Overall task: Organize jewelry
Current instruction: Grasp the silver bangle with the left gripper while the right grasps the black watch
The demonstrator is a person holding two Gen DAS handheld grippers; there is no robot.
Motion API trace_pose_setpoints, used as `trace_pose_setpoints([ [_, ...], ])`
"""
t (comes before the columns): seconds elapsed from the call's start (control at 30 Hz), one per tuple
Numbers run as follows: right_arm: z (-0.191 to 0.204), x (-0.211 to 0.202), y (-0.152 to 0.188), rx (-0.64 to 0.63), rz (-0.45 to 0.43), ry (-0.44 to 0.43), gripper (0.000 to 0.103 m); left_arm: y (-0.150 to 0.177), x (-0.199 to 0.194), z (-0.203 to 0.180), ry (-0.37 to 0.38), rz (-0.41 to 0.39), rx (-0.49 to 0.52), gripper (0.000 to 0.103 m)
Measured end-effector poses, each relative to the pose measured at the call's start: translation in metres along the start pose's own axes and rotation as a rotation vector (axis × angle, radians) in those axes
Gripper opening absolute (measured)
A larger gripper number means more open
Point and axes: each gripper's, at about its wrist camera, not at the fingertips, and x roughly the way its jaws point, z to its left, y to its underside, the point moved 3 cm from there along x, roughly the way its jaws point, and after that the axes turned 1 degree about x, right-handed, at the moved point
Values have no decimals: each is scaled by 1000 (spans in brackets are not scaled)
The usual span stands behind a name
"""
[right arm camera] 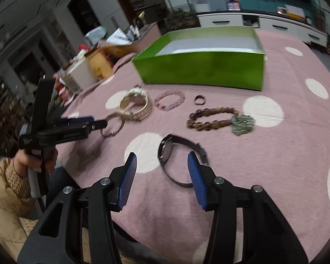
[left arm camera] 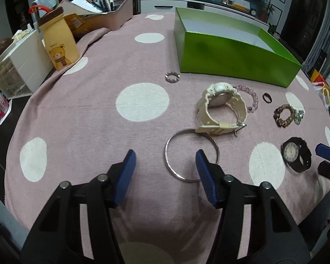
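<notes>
A silver bangle [left arm camera: 166, 154] lies on the pink dotted cloth. My left gripper [left arm camera: 165, 156] hovers open over it, with the bangle's left rim between the blue fingers and nothing pressed. The right wrist view shows that gripper [right arm camera: 103, 122] from the side at the bangle [right arm camera: 122, 124]. My right gripper [right arm camera: 161, 157] is open just above the black watch [right arm camera: 164, 148], whose case sits between the fingers. Further back lie a cream watch [left arm camera: 222, 107], a purple bead bracelet [left arm camera: 253, 96], a dark ring [left arm camera: 267, 98], a brown bead bracelet [left arm camera: 283, 115] and a small silver ring [left arm camera: 172, 77]. An open green box [left arm camera: 231, 59] stands behind them.
A bear-printed bag [left arm camera: 59, 50], a white drawer unit [left arm camera: 22, 70] and a pink organiser with pens [left arm camera: 112, 15] crowd the table's far left. A pale green crystal piece [right arm camera: 242, 123] touches the brown bracelet. A hand [right arm camera: 33, 162] in a tan sleeve holds the left gripper's handle.
</notes>
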Motion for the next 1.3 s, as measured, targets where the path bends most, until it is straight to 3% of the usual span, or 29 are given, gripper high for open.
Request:
trace_pose_setpoints([
  [0.1, 7, 10, 3, -39, 30, 19, 49, 1, 4, -4, 1, 5, 17, 49],
  [0.17, 10, 16, 5, -66, 45, 34, 49, 3, 8, -6, 4, 15, 29, 39],
  [0.3, 13, 27, 5, -107, 65, 59, 49, 3, 11, -7, 20, 3, 45, 34],
  [0.43, 13, 35, 5, -128, 77, 81, 48, 0, 12, -4, 27, -1, 43, 15],
  [0.57, 13, 40, 6, -148, 84, 103, 43, -1, 13, -3, 28, -4, 44, 6],
  [0.63, 13, 43, 7, -155, 91, 116, 40, -1, 13, -3, 29, -4, 39, 5],
  [0.83, 11, 47, 9, -179, 87, 137, 7, -1, 11, -4, 45, -7, 18, 3],
  [1.3, 11, 9, -7, -134, -33, 93, 7, -17, -37, -14, 98, -113, 19, 3],
])
